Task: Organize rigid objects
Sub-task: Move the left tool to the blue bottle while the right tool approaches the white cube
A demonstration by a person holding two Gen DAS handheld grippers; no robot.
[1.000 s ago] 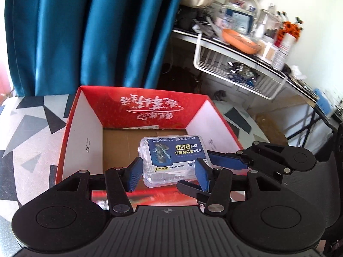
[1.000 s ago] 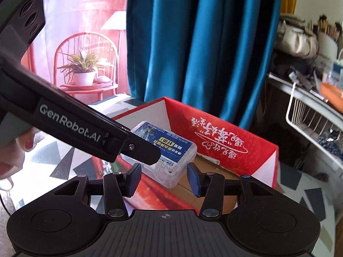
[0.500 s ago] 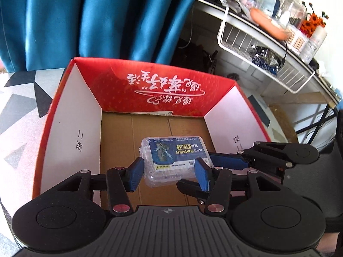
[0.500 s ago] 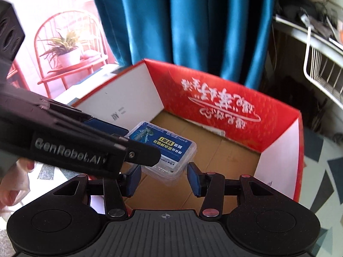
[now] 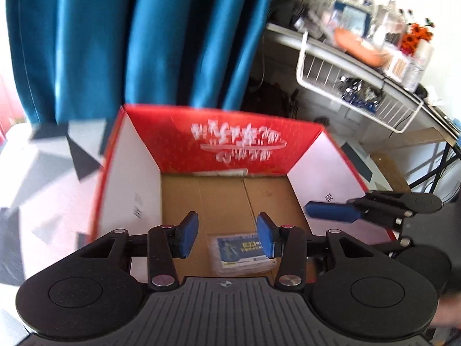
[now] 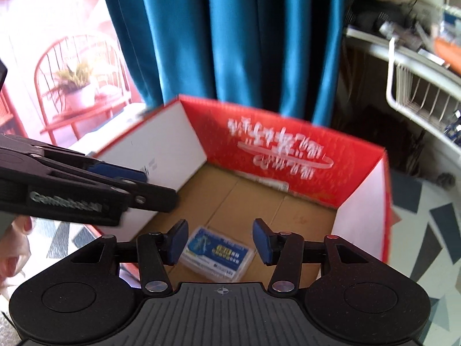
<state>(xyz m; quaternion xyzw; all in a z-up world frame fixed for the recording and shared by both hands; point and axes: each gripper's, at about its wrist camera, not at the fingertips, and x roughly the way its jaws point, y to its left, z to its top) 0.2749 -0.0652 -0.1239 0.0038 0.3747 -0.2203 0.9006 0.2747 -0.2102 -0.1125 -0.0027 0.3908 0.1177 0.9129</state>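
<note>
item: clear rigid plastic case with a blue and yellow printed label (image 5: 243, 255). location: it is lying flat on the brown cardboard floor of the open red cardboard box with white side walls (image 5: 138, 178), near the front edge and close to the middle, label facing up. in the right wrist view the same case (image 6: 217, 256) is sitting between and below the blue pads, touching neither.

change: half a second ago the case was raised between the two grippers, pinched from its sides above the box floor; now it is resting on the floor on its own, with both grippers drawn apart from it. both views are blurring, which suggests the hands are pulling back. judged meaning for the task: this one object is counting as placed inside the box, and the release step is finishing; whether more objects are waiting cannot be told from these views.

left gripper (image 5: 227, 238): its blue pads are standing wide apart, well wider than the case, holding nothing and touching nothing. it is hovering above the near part of the box.

right gripper (image 6: 220, 242): it is likewise spread wide and carrying nothing, its pads clear of the case. in the left wrist view its blue fingertip (image 5: 331, 212) is showing at the right box wall, apart from the case.

surroundings: blue curtain (image 5: 144, 43) hanging behind the box; patterned grey and white counter (image 5: 43, 187) carrying it.
</note>
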